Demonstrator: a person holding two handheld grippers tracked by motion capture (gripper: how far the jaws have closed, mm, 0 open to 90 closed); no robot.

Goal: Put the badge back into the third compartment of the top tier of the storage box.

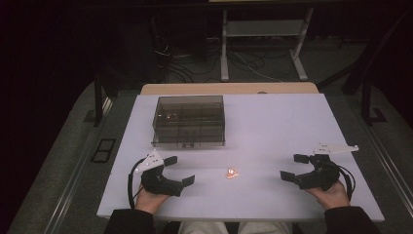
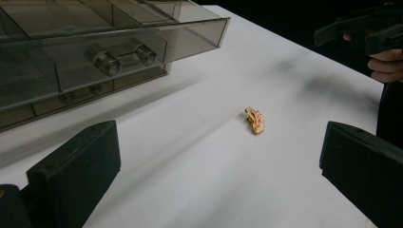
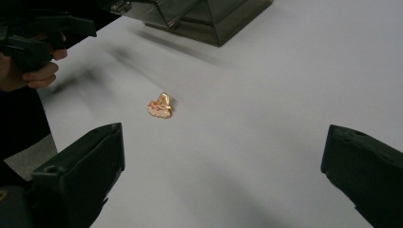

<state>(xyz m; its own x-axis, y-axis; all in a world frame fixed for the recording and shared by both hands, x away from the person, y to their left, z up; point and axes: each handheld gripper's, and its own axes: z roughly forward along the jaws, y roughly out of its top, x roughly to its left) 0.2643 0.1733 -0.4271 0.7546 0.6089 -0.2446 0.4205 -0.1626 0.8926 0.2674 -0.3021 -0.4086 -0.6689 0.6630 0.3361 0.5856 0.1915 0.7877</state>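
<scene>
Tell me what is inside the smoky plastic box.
The box is split by dividers into compartments. One small orange-gold item shows in a far-left compartment. The tinted walls and glare hide whether the other compartments hold anything.

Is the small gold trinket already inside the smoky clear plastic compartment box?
No, the small gold trinket lies on the bare white table, apart from the smoky clear plastic compartment box.

A white table carried a smoky clear compartment box toward its far side and a small orange-gold trinket near the front.
</scene>
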